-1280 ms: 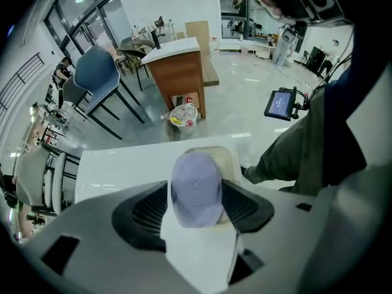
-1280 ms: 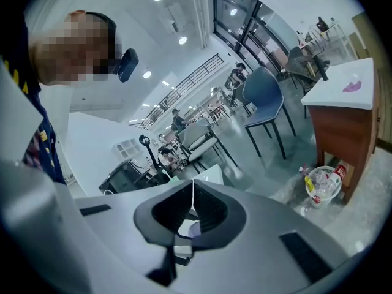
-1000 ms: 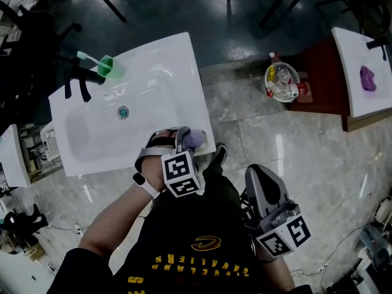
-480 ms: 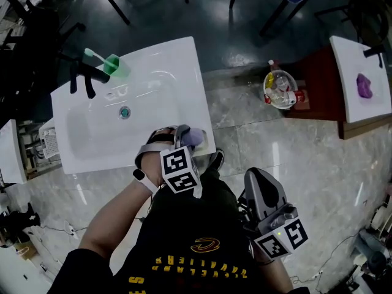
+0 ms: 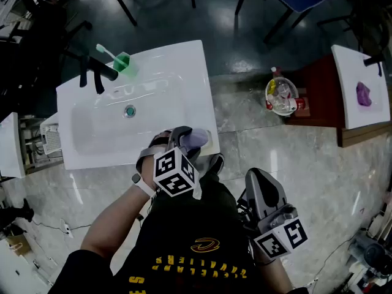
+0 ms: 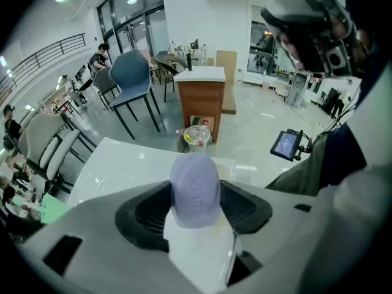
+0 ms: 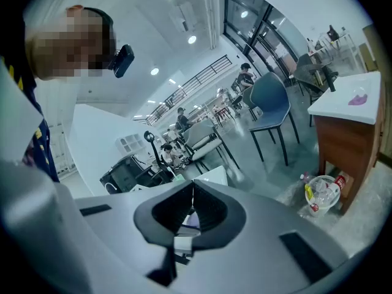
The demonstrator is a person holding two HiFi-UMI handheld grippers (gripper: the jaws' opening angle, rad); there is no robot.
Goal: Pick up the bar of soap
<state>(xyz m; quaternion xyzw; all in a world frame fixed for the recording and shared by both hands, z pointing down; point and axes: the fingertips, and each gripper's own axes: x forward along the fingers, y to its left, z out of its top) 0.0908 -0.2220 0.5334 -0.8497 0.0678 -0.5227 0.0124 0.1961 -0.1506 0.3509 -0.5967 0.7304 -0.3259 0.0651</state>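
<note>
The lilac bar of soap (image 6: 195, 188) sits clamped between the dark pads of my left gripper (image 6: 195, 206). From the head view, the soap (image 5: 196, 138) hovers over the near right corner of the white washbasin (image 5: 184, 66), with the left gripper (image 5: 188, 138) shut on it. My right gripper (image 5: 264, 192) hangs lower right beside the person's leg, away from the basin. Its jaws meet at the tips with nothing between them in the right gripper view (image 7: 192, 192).
A black tap (image 5: 92, 72) and a green cup with a toothbrush (image 5: 121, 60) stand at the basin's far left. A bin of bottles (image 5: 282, 95) sits on the floor by a wooden cabinet (image 5: 318, 84). A second basin (image 5: 361, 84) bears another purple soap (image 5: 364, 94).
The left gripper with the soap has shifted slightly right and a little off the basin corner. The head view has drifted; the right gripper has hardly moved.
</note>
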